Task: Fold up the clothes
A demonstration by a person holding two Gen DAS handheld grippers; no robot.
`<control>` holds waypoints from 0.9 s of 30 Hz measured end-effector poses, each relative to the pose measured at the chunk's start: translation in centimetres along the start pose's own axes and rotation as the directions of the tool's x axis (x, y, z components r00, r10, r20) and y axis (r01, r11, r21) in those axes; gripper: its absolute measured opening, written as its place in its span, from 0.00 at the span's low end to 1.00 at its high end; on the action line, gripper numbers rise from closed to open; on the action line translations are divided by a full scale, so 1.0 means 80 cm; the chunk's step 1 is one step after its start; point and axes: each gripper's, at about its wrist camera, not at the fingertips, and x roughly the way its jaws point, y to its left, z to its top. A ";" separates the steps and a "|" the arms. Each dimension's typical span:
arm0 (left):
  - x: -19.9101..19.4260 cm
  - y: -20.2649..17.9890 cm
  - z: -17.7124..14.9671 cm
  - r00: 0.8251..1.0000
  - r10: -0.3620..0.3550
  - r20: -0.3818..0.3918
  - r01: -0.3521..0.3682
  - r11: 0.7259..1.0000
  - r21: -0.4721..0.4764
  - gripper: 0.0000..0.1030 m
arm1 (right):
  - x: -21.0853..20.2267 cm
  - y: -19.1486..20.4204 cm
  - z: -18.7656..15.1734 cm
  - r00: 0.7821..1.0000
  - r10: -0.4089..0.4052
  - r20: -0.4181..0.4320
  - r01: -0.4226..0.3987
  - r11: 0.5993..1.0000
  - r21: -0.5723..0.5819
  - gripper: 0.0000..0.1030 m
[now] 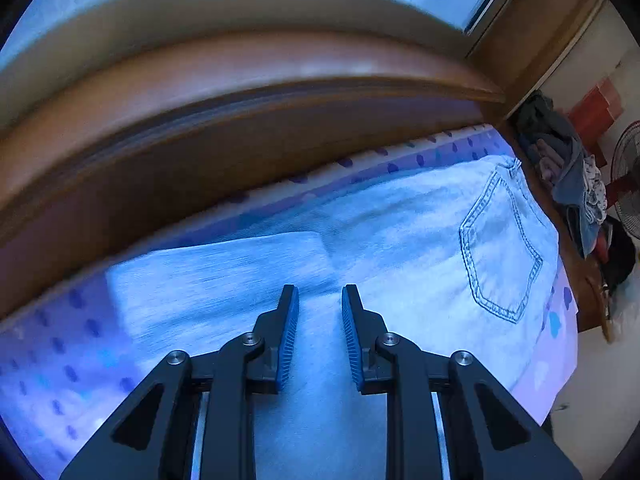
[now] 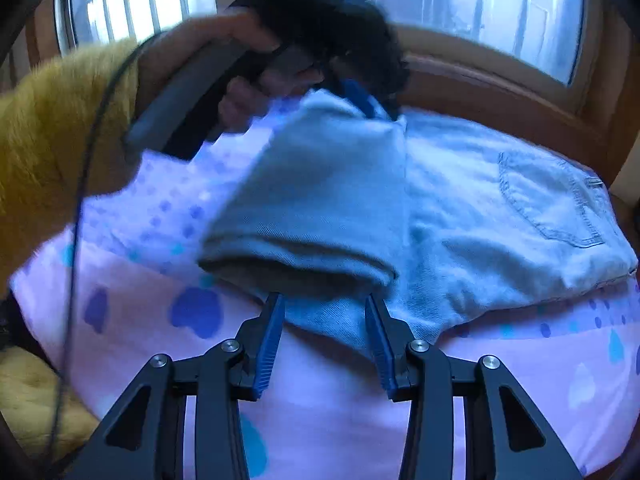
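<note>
Light blue jeans (image 1: 400, 220) lie flat on the bed, back pocket (image 1: 500, 248) up. My left gripper (image 1: 320, 292) has denim between its blue pads. In the right wrist view that left gripper (image 2: 368, 104) pinches one jeans leg (image 2: 320, 192) and holds it lifted and folded over the rest of the jeans (image 2: 480, 220). A hand (image 2: 240, 96) with a yellow sleeve (image 2: 48, 128) holds it. My right gripper (image 2: 324, 300) stands low at the near edge of the jeans. Its jaws are parted, with the denim edge lying between them unpressed.
The bed sheet (image 2: 320, 420) is pink and purple with heart prints. A wooden ledge (image 1: 240, 92) under a window runs along the far side. A pile of clothes (image 1: 568, 168) and a fan (image 1: 628, 184) stand beyond the bed's right end. A cable (image 2: 80, 200) hangs at left.
</note>
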 end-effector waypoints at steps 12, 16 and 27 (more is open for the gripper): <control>-0.044 0.094 -0.073 0.992 -0.125 0.004 0.124 0.973 -0.194 0.37 | 0.023 0.106 0.042 0.991 -0.104 0.086 0.117 0.981 -0.152 0.70; -0.018 0.103 -0.084 0.982 -0.189 0.008 0.185 0.948 -0.260 0.39 | 0.063 0.124 0.032 0.974 -0.223 0.041 0.227 0.953 -0.201 0.70; -0.009 0.089 -0.082 0.983 -0.180 0.047 0.185 0.931 -0.315 0.24 | 0.038 0.071 0.029 0.993 -0.104 0.051 0.108 0.991 -0.081 0.25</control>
